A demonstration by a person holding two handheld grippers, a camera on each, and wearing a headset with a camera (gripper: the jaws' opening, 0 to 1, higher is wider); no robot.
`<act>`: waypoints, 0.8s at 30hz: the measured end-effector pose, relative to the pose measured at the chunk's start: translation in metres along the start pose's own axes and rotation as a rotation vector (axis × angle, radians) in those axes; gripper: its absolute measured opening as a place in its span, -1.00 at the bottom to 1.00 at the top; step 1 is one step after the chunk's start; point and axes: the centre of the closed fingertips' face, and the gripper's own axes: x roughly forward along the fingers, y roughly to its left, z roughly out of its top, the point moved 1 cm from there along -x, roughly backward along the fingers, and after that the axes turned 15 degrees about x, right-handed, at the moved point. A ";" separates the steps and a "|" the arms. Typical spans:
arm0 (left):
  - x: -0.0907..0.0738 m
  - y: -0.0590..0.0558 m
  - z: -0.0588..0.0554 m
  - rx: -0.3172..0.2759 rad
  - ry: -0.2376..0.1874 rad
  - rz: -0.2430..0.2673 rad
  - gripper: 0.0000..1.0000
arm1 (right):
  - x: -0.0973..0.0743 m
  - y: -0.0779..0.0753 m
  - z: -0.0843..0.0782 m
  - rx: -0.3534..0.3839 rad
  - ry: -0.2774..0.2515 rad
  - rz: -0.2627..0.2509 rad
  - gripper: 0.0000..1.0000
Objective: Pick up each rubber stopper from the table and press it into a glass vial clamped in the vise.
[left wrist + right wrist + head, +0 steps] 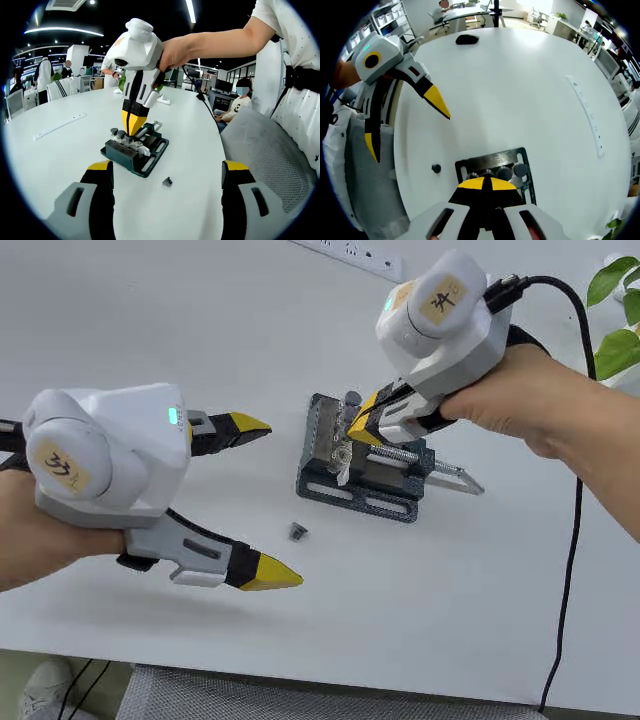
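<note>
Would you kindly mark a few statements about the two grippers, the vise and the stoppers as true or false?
1. The left gripper is wide open and holds nothing. True.
2. The right gripper points its shut tips down at the vise. True.
3. Nothing lies loose near the vise. False: a rubber stopper lies on the white table beside it, on the side towards the left gripper.
4. The left gripper is clamped on the vise. False: it is apart from the vise, off to one side.
</note>
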 end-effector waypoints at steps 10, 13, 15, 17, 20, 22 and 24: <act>0.001 0.001 0.000 0.000 -0.006 -0.001 0.75 | 0.001 0.001 0.000 0.005 0.000 0.006 -1.00; 0.002 0.001 0.001 0.001 -0.008 -0.002 0.75 | 0.002 0.001 0.000 0.005 0.004 0.006 -1.00; 0.002 0.001 0.001 -0.004 -0.012 -0.001 0.75 | 0.002 0.000 0.000 0.002 0.008 0.009 -1.00; 0.002 0.001 0.001 0.000 -0.010 0.000 0.75 | 0.002 0.000 -0.001 0.002 0.013 0.012 -1.00; 0.002 0.001 0.000 -0.005 -0.013 0.001 0.74 | 0.002 0.001 -0.001 -0.002 0.020 0.012 -1.00; 0.002 0.000 0.000 -0.005 -0.012 0.001 0.74 | 0.002 0.001 -0.001 -0.007 0.025 0.012 -1.00; 0.002 0.000 0.000 -0.008 -0.016 0.003 0.74 | 0.002 0.001 0.000 -0.006 0.029 0.012 -1.00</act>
